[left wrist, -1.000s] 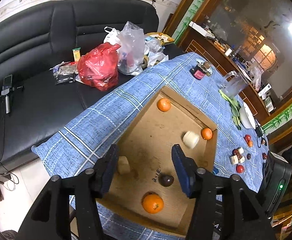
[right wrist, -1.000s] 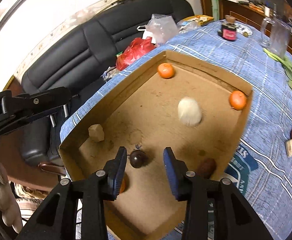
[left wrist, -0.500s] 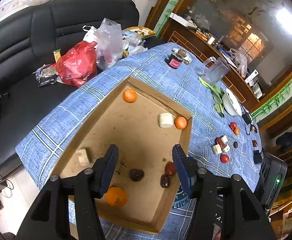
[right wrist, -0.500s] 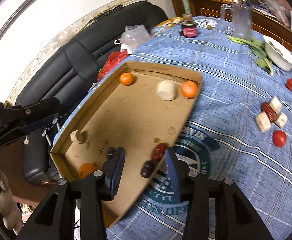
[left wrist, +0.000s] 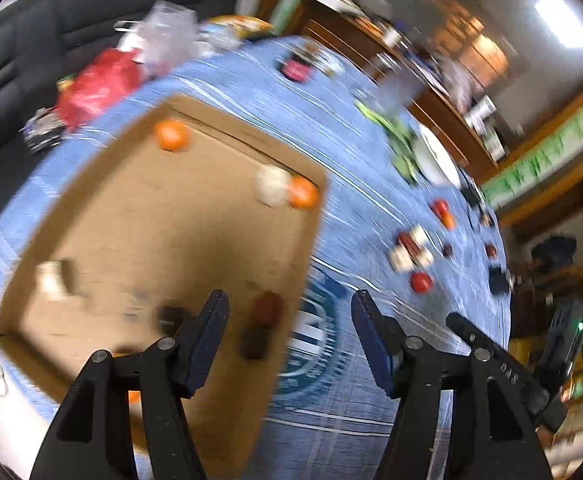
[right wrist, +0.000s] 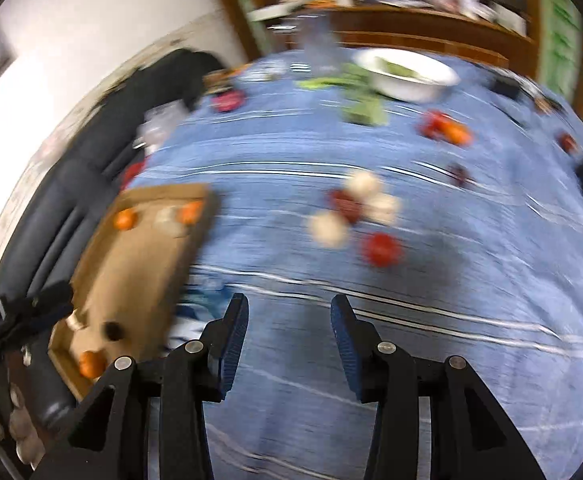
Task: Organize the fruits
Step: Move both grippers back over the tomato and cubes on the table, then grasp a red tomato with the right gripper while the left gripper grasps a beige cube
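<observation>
On the blue checked tablecloth [right wrist: 431, 280], well ahead of the right gripper [right wrist: 289, 332], lies a loose cluster of small fruits: a round red one [right wrist: 381, 249], a dark red oblong one [right wrist: 345, 203] and three pale chunks [right wrist: 328, 229] touching it, with a red-and-orange pair [right wrist: 445, 128] farther off. A cardboard tray [left wrist: 103, 216] to the left holds three small oranges [left wrist: 171, 135], a pale lump [left wrist: 270, 185] and some dark fruits [left wrist: 265, 312] near its near right edge. Right gripper: fingers parted, nothing between them, only cloth beyond. Left gripper [left wrist: 289, 334]: jaws opening, nothing clamped; it hangs over the tray's right wall with the dark fruits seen just beyond its left finger [left wrist: 207, 336]. Handling, judged: all pieces look light and small; the round red fruit is probably smooth-skinned, inclined to roll and to bruise or split if squeezed, so best taken across its widest part with a gentle close. The oblong one should be gripped across its short axis. The pale chunks look cut and may crumble or slip. Hard to read: both views are heavily motion-blurred, so fruit kinds are uncertain. One orange in the tray is mostly hidden behind the left gripper's frame. A white bowl [right wrist: 411, 78] and green leaves [right wrist: 361, 100] sit at the far edge; the bowl's contents are unclear.
</observation>
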`<state>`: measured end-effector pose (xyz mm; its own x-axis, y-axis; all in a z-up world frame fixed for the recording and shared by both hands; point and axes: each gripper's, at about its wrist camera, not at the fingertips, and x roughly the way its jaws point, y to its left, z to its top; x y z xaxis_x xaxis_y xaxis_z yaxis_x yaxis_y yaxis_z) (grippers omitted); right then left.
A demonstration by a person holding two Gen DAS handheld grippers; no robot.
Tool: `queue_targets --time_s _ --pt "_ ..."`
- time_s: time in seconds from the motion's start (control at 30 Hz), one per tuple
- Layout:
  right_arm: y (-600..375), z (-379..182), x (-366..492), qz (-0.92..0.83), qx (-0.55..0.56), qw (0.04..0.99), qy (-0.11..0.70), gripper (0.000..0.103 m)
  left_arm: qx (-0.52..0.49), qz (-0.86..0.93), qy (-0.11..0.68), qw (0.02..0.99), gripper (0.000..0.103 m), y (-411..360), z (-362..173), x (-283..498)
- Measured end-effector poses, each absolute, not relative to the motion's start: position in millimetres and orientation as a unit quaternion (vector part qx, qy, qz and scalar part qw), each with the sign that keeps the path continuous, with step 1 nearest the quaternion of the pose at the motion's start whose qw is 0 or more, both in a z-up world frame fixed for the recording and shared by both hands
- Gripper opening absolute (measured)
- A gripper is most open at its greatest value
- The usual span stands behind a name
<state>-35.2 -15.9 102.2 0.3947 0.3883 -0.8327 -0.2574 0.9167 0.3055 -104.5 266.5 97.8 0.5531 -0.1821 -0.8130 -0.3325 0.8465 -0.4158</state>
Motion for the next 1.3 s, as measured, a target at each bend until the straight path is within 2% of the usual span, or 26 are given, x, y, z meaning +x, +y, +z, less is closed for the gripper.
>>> queue_targets --time_s 0.17,0.37,0.53,0.7,0.73,0.8,1.17,1.2,1.23,1.27,1.3 --pt "-56.7 89.6 -25.8 0.163 0.074 0.829 0.53 0.046 -0.248 -0.003 0.507 0.826 0.063 212.7 75.6 -73.7" --pt "-57.3 79.8 7.1 0.186 0.056 0.826 0.53 0.046 -0.225 -0.035 0.53 0.817 0.063 170.8 56.9 -48.9" --pt "-31.8 62.5 35.7 0.222 0.036 0.822 0.524 0.046 -0.22 -0.041 0.533 0.816 0.062 163.6 48.9 -31.7" --pt "-15.0 37.4 47.4 0.239 0.021 0.807 0.539 0.046 -0.214 -0.036 0.53 0.82 0.057 165.8 44.1 -18.2" --pt "-12.8 37.9 47.4 0.24 0.016 0.812 0.532 0.045 -0.211 -0.036 0.53 0.821 0.057 165.9 43.7 -15.3" --pt "-10.1 37.3 49.2 0.251 0.02 0.808 0.533 0.032 -0.207 -0.042 0.527 0.823 0.057 162.5 43.0 -4.7" --pt "-55.0 51.1 29.4 0.217 0.06 0.81 0.541 0.032 -0.101 -0.102 0.525 0.839 0.056 112.1 23.2 57.9" --pt "-58.0 52.1 26.9 0.214 0.06 0.81 0.542 0.032 -0.096 -0.101 0.529 0.837 0.055 110.2 19.7 60.0" --pt "-59.9 52.8 25.3 0.212 0.061 0.81 0.543 0.032 -0.086 -0.097 0.523 0.842 0.046 108.6 19.7 59.5" --pt "-60.8 53.6 23.1 0.21 0.061 0.81 0.544 0.032 -0.083 -0.096 0.524 0.842 0.032 107.5 20.3 58.9" --pt "-61.3 54.7 21.3 0.209 0.063 0.81 0.544 0.032 -0.082 -0.094 0.528 0.84 0.032 108.4 20.9 58.3"
